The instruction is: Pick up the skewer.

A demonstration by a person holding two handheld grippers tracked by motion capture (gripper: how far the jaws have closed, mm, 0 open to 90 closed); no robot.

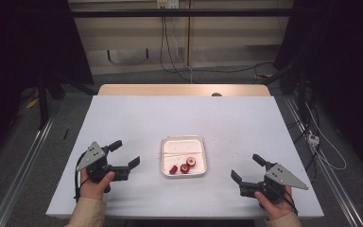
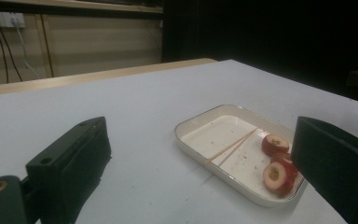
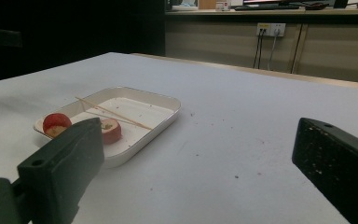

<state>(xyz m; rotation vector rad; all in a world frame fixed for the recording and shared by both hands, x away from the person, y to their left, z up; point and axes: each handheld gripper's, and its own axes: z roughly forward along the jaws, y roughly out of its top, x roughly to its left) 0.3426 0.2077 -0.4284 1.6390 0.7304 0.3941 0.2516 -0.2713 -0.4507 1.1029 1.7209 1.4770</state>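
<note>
A white rectangular tray (image 1: 183, 144) sits near the middle of the table. It holds two thin wooden skewers (image 1: 179, 153) and three red fruit pieces (image 1: 185, 168) with pale cut faces, at its near edge. My left gripper (image 1: 125, 153) rests on the table left of the tray, open, with nothing between its jaws. Right of the tray, my right gripper (image 1: 246, 167) is also open and holds nothing. The left gripper view has the tray (image 2: 189, 140), skewers (image 2: 230, 147) and fruit (image 2: 275, 176) ahead to the right. In the right gripper view the tray (image 3: 164, 113) and fruit (image 3: 112, 130) lie ahead to the left.
The table has a white cover (image 1: 146, 118) with a wooden strip (image 1: 184, 90) along the far edge. Small dark crumbs (image 1: 231, 153) dot the cover right of the tray. Cables (image 1: 321, 151) and metal rails lie on the floor around the table.
</note>
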